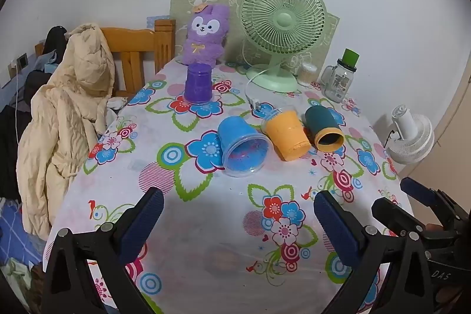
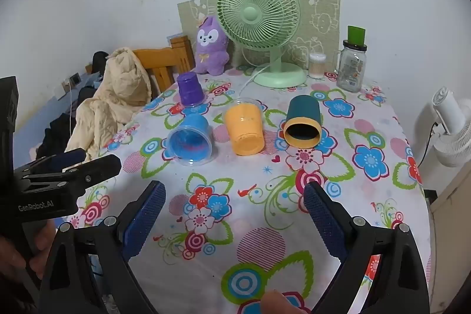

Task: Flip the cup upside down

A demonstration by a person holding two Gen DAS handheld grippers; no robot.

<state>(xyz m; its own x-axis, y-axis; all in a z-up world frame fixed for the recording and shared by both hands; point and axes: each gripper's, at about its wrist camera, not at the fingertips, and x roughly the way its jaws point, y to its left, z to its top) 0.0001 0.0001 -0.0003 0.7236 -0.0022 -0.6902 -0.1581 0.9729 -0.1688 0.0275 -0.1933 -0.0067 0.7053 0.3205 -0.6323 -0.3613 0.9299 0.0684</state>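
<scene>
Three cups lie on their sides on the floral tablecloth (image 1: 206,225): a blue cup (image 1: 243,147) (image 2: 191,139) with its mouth toward me, an orange cup (image 1: 287,136) (image 2: 245,127) with its base toward me, and a dark teal cup (image 1: 323,125) (image 2: 303,122) with a yellow rim. A purple cup (image 1: 197,83) (image 2: 190,89) stands upside down further back. My left gripper (image 1: 238,209) is open and empty, above the table short of the blue cup. My right gripper (image 2: 234,200) is open and empty, short of the orange cup.
A green desk fan (image 1: 278,31) (image 2: 259,22), a purple plush toy (image 1: 206,34), a glass jar with a green lid (image 1: 340,78) and a small cotton-swab jar (image 2: 316,65) stand at the back. A chair with a beige jacket (image 1: 67,114) is at the left. A white fan (image 2: 450,131) stands right of the table.
</scene>
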